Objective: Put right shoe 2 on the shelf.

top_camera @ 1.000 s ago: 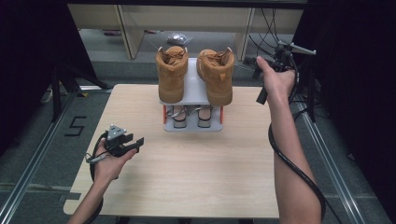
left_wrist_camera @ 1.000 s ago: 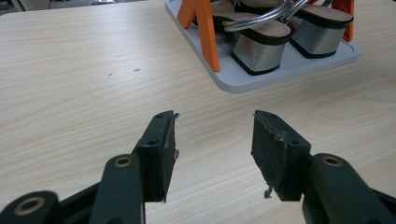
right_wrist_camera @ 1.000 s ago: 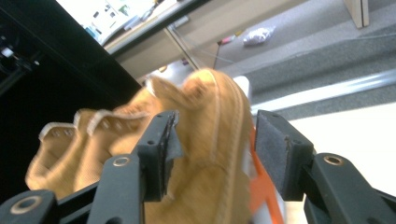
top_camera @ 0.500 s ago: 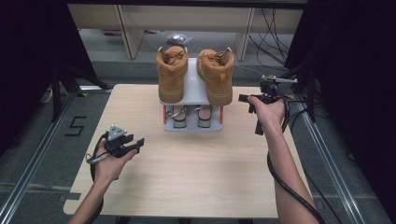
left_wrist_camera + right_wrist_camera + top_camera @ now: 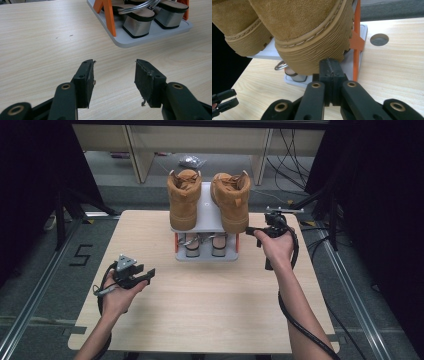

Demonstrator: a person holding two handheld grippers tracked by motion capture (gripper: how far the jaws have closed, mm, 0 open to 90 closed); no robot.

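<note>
1. Now the right boot [image 5: 231, 200] sits toe-down on the rack's [image 5: 206, 256] top shelf, at the worktop's [image 5: 210, 305] far edge, beside the left boot [image 5: 184, 200].
2. Right gripper [image 5: 251, 230] is level at that boot's toe, jaws together, nothing between them.
3. Left gripper [image 5: 145, 275] rests low near the worktop's left side, jaws apart.
4. Sandals [image 5: 140, 21] fill the rack's lower shelf.

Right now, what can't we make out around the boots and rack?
- Right boot: top cut off by the right gripper view's edge.
- Right gripper touching its sole or not: unclear.
- Shoes on the lower shelf: mostly hidden under the rack in the high view.
</note>
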